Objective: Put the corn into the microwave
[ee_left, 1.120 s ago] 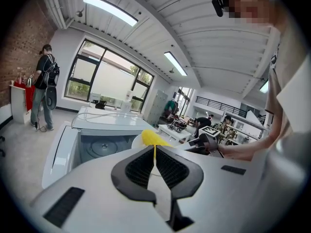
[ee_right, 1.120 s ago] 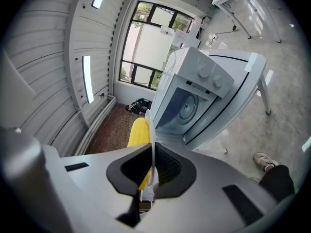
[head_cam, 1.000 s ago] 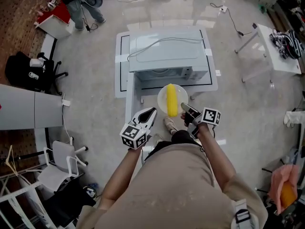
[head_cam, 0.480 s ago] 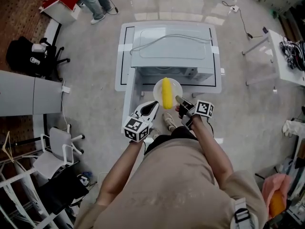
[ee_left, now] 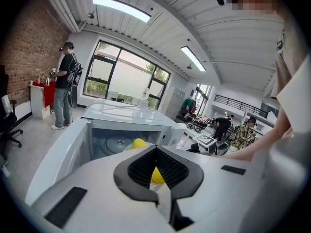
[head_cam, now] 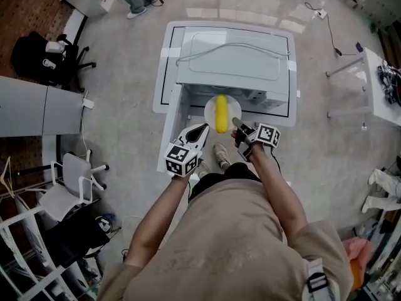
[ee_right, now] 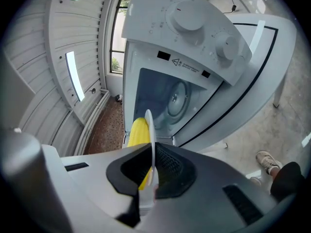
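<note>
An open-plan lab or workshop: polished concrete floor [head_cam: 125,74], brick wall [ee_left: 22,57], ceiling strip lights [ee_left: 121,8], tall windows [ee_left: 119,79], an office chair [head_cam: 59,49], trailing cable [head_cam: 329,24], a gear-strewn table [head_cam: 376,105], people at workstations [ee_left: 222,126], and a microwave [head_cam: 235,61] on a tape-marked worktop [head_cam: 164,74].

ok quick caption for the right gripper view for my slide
Right tool clamped on the rim of a white plate carrying a corn cob, facing the open microwave.

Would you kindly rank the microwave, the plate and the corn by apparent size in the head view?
1. microwave, clearly largest.
2. plate.
3. corn, as long as the plate is wide but far narrower.
</note>
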Action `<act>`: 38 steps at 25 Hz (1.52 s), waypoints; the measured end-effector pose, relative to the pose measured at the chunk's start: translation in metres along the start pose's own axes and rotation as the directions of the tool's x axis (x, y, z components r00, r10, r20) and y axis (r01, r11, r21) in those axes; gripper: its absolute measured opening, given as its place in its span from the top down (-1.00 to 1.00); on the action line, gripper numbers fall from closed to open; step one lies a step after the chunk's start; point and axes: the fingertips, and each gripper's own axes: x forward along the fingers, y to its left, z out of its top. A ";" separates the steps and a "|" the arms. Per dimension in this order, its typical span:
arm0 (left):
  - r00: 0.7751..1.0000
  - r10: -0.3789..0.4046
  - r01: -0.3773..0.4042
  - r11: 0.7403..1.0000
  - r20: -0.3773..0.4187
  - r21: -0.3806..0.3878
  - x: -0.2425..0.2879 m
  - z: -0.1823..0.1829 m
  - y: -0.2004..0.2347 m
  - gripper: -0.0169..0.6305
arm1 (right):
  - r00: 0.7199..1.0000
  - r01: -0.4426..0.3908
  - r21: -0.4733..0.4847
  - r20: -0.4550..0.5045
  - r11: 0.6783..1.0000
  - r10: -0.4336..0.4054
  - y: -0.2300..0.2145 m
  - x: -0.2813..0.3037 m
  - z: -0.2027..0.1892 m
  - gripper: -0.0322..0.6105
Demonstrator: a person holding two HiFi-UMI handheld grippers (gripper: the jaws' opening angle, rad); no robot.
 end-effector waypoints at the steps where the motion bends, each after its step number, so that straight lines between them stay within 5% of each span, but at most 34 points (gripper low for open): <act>1: 1.000 0.007 -0.007 1.000 -0.003 -0.003 0.002 0.000 0.003 0.94 | 1.000 0.000 0.006 0.004 1.000 0.000 -0.002 0.003 0.003 0.86; 38: 0.997 0.054 -0.054 0.998 -0.061 0.013 0.052 0.006 0.033 0.94 | 0.979 0.020 0.143 0.199 0.990 -0.049 -0.056 0.084 0.081 0.86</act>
